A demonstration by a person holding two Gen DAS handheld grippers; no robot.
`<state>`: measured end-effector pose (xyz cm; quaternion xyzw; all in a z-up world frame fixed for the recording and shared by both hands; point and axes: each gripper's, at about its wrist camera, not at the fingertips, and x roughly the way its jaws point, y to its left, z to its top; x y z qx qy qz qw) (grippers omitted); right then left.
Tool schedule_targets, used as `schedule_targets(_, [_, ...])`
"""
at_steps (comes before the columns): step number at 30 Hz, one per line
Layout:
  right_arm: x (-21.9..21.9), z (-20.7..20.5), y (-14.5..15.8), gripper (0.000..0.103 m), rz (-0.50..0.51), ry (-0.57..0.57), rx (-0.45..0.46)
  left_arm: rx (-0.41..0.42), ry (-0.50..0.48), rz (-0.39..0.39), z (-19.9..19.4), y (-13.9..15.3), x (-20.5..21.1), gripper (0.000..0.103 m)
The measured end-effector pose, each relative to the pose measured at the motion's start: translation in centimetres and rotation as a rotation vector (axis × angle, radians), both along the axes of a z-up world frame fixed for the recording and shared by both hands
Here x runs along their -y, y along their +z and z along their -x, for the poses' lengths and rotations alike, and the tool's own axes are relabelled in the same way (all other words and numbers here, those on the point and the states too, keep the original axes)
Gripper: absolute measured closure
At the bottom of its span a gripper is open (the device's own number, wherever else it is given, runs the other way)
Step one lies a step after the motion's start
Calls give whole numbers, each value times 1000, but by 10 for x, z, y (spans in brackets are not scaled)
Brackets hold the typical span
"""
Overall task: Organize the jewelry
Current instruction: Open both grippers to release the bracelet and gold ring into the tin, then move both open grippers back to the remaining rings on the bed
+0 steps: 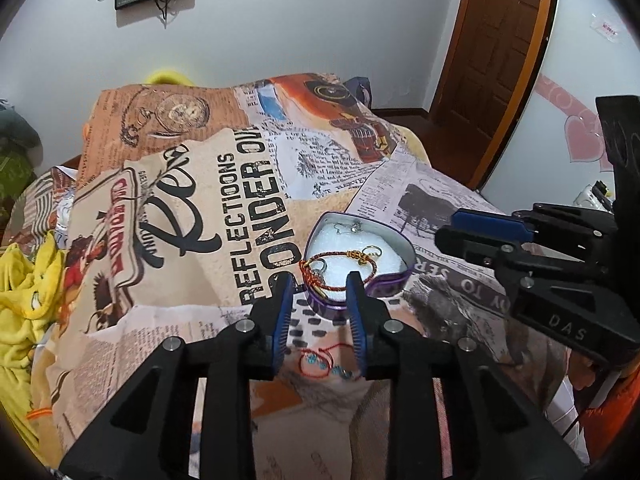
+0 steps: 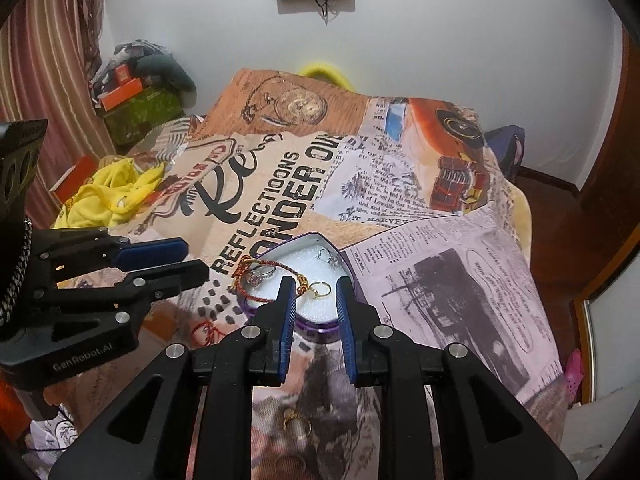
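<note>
A purple heart-shaped tin (image 1: 390, 284) (image 2: 352, 270) with white foam sits on the printed blanket. In it lie a red cord bracelet (image 1: 340, 258) (image 2: 260, 296) hanging over the rim, a gold ring (image 1: 372, 251) (image 2: 321, 289) and silver earrings (image 1: 354, 227) (image 2: 328, 258). My left gripper (image 1: 320, 284) is open and empty just short of the tin. Below it a red cord bracelet with turquoise beads (image 1: 324, 364) lies on the blanket. My right gripper (image 2: 316, 286) is open and empty over the tin's near edge. A gold ring (image 2: 297, 424) lies on the blanket under it.
The blanket (image 1: 224, 184) (image 2: 440, 272) covers a raised surface that drops off at the sides. Yellow cloth (image 1: 24, 292) (image 2: 116, 192) lies at the left. A wooden door (image 1: 492, 52) stands at the right. Boxes (image 2: 128, 92) are stacked by the curtain.
</note>
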<state>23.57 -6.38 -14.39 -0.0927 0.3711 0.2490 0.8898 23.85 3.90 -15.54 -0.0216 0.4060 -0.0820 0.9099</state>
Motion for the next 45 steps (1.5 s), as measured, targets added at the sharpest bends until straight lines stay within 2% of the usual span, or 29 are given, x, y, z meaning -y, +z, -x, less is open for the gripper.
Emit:
schedule_targets(4, [6, 14, 8, 82, -11, -14, 15, 23, 5, 0, 19, 10, 0, 68])
schedule_targets(6, [10, 22, 11, 73, -17, -20, 24, 28, 6, 0, 27, 14, 1, 66])
schedule_targets(8, [13, 29, 13, 68, -21, -25, 35, 31, 5, 0, 36, 17, 2, 62])
schedule_targets(10, [16, 36, 14, 68, -18, -32, 43, 34, 4, -6, 45, 19, 4, 61])
schedule_targets(17, [31, 51, -1, 68, -5, -57, 9, 12, -4, -16, 65, 13, 9, 56])
schedule_targets(30, [37, 69, -65, 68, 32, -45, -153, -104, -44, -11, 77, -30, 24, 56])
schedule_targets(37, [31, 72, -75, 69, 43, -25, -144, -139, -80, -12, 73, -46, 39, 56])
schedule_targets(39, [31, 72, -76, 84, 48, -19, -132, -143, -89, -11, 69, -48, 43, 56])
schedule_targets(45, [35, 72, -70, 84, 33, -12, -102, -159, -128, -4, 53, -53, 60, 56])
